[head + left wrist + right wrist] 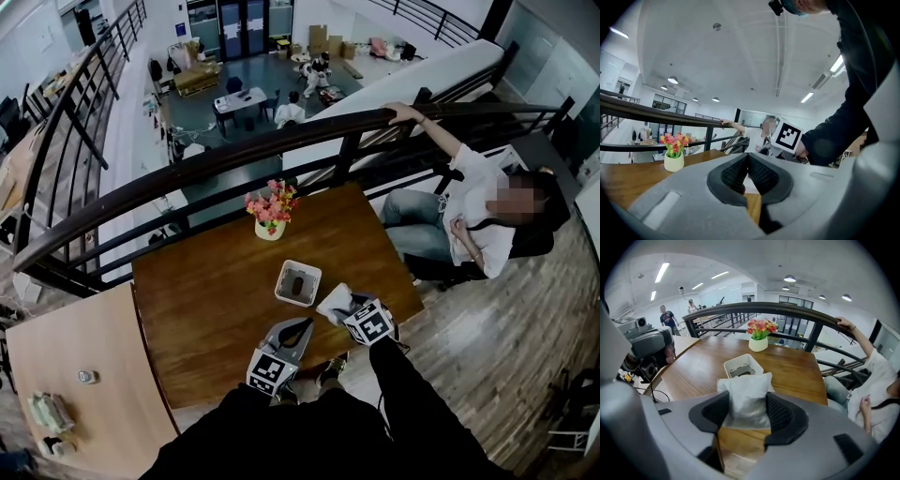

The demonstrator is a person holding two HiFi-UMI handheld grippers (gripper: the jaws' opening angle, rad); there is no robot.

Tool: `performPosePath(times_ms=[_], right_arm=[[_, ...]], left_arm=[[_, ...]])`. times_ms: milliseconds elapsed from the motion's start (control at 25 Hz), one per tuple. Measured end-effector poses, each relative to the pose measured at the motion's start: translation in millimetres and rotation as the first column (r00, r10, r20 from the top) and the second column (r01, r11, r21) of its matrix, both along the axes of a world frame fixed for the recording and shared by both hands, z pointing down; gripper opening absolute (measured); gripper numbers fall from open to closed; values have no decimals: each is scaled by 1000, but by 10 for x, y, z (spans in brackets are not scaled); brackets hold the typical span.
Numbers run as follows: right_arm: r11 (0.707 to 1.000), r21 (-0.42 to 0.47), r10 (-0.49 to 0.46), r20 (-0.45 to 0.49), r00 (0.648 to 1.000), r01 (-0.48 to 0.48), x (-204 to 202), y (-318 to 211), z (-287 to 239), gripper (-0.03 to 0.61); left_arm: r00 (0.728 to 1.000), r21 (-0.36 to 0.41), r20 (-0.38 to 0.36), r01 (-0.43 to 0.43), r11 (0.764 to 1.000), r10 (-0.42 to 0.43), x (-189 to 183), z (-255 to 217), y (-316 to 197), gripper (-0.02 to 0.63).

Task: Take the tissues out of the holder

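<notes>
Two grippers hang over the near edge of the wooden table (206, 281). The right gripper (747, 412) pinches a white pack of tissues (746, 391) by its lower part, both pads pressing into the soft sides; I think such a grip keeps the pack from slipping. The pack is lifted off the wood, clear of the white holder (280, 284), which stands at about 10 o'clock from it and now looks empty of tissues. The left gripper (748, 161), at 7 o'clock from the right one, has its jaws pressed together on nothing. It probably only waits aside. A pot of flowers (270, 228) stands at 11 o'clock from the holder.
</notes>
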State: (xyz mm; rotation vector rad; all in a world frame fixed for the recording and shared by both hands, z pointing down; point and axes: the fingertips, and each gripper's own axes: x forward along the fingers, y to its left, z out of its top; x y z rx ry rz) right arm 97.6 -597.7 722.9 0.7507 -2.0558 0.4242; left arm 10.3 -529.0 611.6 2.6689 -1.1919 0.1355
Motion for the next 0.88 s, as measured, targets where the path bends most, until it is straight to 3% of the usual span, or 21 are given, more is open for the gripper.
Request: performPosePath(times_ms=[440,880], right_arm=[[998,-55,1,8,1000,-1,542,-241,295,245],[994,-109,-24,10,1000,25,671,-474,587,245]], left_arm=[[996,-52,55,-60,997,63,669,174,-365,-3],[992,-131,100,-66,989,79,953,453,-627,-3]])
